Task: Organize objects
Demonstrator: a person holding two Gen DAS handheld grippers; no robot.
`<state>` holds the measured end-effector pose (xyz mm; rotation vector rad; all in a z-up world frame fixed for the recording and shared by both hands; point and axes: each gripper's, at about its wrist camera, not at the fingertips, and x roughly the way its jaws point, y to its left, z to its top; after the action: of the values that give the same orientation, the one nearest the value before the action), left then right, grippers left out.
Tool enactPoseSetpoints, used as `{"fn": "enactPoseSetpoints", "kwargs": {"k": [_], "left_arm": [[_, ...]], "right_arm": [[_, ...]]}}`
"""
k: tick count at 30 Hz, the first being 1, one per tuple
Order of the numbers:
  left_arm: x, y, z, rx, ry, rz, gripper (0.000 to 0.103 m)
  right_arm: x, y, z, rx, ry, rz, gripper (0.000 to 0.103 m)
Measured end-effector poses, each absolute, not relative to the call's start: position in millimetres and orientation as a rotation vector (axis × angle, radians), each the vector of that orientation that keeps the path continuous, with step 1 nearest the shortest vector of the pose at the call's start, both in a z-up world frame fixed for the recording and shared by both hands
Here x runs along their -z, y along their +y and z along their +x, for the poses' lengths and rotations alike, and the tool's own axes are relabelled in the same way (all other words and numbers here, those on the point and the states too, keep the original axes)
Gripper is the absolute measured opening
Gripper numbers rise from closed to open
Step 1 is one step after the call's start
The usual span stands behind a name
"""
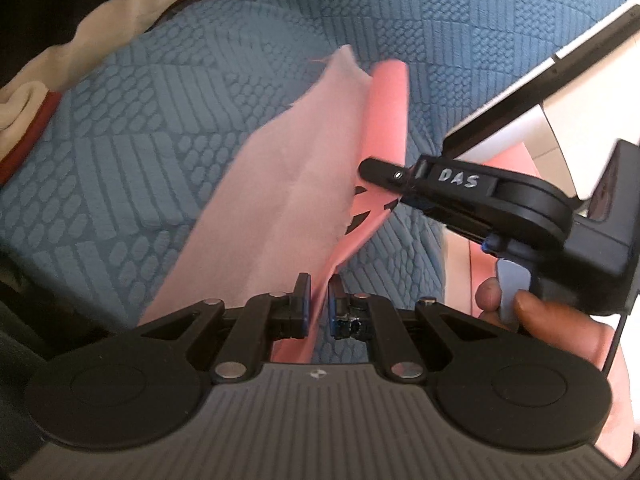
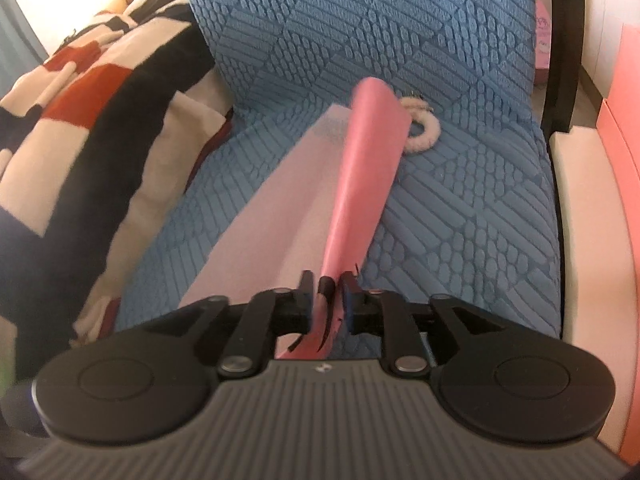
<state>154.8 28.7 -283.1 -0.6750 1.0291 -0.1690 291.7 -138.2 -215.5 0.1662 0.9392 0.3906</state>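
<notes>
Both my left tool (image 1: 319, 300) and right tool (image 2: 325, 300) are clamped on the pink sheet (image 2: 360, 184), lifted above the blue couch (image 2: 460, 220); placing it remains.

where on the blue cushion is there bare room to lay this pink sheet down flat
Bare patches on the blue textured cushion: right of the pink paper sheet, up to the cream armrest, and a narrower strip between the sheet and the striped blanket. It is crowded behind the sheet, where the white fluffy ring lies. Both the left gripper and right gripper pinch the sheet.
</notes>
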Motion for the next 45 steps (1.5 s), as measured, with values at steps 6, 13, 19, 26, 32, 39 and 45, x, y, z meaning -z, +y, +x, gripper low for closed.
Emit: {"fn": "enactPoseSetpoints", "kwargs": {"k": [6, 13, 19, 26, 32, 39, 45], "left_arm": [[289.5, 38.4, 159.2, 0.137, 1.045, -0.709, 0.011], [290.3, 39.8, 162.9, 0.13, 1.053, -0.725, 0.011], [286.8, 38.4, 165.8, 0.134, 1.058, -0.719, 0.011], [268.2, 42.1, 159.6, 0.134, 1.002, -0.679, 0.011], [250.9, 38.4, 157.9, 0.184, 0.929, -0.645, 0.011], [270.1, 16.7, 166.7, 0.206, 0.994, -0.585, 0.011], [278.4, 8.4, 167.7, 0.171, 1.02, -0.513, 0.011]], "right_arm": [[207.1, -141.8, 290.9, -0.459, 0.897, 0.28, 0.027], [216.7, -127.3, 287.3, -0.514, 0.959, 0.248, 0.025], [230.4, -121.7, 289.5, -0.508, 0.997, 0.222, 0.024], [237.6, -120.6, 290.0, -0.501, 1.007, 0.221, 0.023], [239.2, -124.8, 290.6, -0.497, 1.012, 0.252, 0.02], [240.2, -128.0, 292.8, -0.491, 1.024, 0.296, 0.02], [235.0, -134.3, 300.0, -0.436, 0.986, 0.284, 0.023]]}}
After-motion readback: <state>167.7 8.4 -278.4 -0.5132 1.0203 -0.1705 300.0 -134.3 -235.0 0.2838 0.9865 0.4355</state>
